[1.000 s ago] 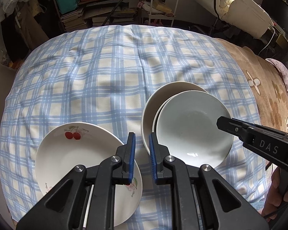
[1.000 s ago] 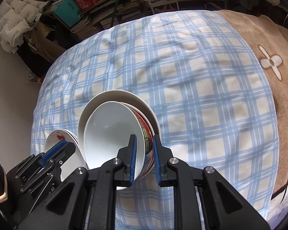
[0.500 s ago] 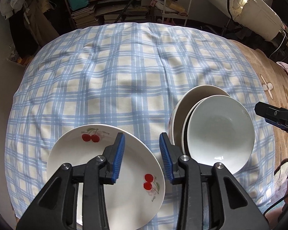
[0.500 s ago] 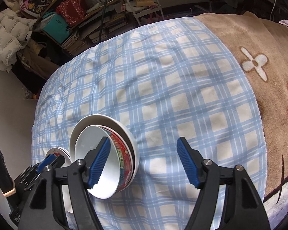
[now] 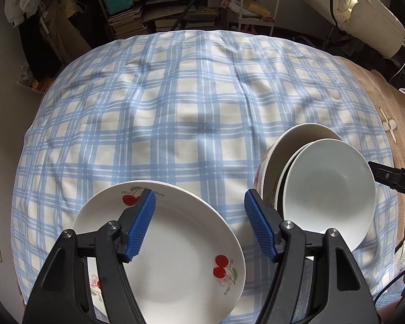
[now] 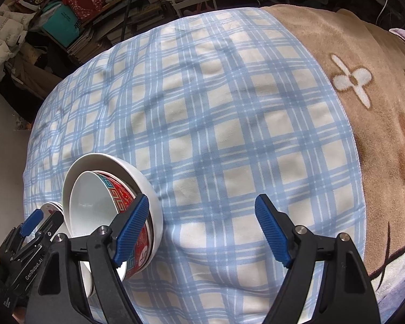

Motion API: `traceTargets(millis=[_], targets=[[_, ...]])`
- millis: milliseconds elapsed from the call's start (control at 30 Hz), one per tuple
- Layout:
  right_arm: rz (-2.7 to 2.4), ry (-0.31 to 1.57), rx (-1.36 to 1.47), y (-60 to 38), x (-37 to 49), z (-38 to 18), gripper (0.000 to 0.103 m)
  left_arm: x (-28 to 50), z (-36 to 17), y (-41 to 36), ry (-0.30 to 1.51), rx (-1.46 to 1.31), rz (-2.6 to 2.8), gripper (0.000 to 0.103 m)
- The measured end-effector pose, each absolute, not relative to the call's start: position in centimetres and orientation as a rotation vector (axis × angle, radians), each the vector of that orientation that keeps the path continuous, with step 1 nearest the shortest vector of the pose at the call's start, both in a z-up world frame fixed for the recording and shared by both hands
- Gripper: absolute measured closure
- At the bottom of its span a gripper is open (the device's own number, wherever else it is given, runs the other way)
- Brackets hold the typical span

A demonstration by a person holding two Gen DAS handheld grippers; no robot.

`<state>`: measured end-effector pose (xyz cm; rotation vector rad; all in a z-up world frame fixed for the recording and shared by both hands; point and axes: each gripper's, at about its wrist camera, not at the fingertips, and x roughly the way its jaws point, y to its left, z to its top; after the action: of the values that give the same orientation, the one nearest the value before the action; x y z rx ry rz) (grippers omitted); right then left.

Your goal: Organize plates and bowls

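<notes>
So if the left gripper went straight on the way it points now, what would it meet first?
Probably the cherry plate, which lies under and just ahead of the open left gripper; aimed slightly higher, it would meet the plaid cloth. Depth is unclear.

Plates and bowls on a blanket-covered bed, near its front edge

A plate (image 5: 175, 243) lies at the front left on the checked blanket (image 5: 189, 113), on top of another plate whose rim shows under it at the lower left. To its right, just beside it, a stack of nested bowls (image 5: 324, 189) sits tilted, the inner bowl (image 6: 91, 205) resting in a larger outer bowl (image 6: 148, 189). The left tongs (image 5: 199, 226) hang above the gap between plate and bowls; the right tongs (image 6: 202, 232) hang just right of the bowls. A second blanket (image 6: 378, 81) lies right of the checked one. Shelves (image 5: 162, 13) stand behind the bed.
</notes>
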<state>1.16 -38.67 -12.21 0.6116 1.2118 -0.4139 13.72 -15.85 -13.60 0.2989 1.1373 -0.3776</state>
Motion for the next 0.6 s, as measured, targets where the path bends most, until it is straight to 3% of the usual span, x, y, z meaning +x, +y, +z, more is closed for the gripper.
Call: traceTargets(millis=[600], targets=[[-0.39,1.218,0.626,-38.3,1.4,-12.6,0.018,14.5,-14.7,-15.9,1.174,0.301,-0.37,0.035]])
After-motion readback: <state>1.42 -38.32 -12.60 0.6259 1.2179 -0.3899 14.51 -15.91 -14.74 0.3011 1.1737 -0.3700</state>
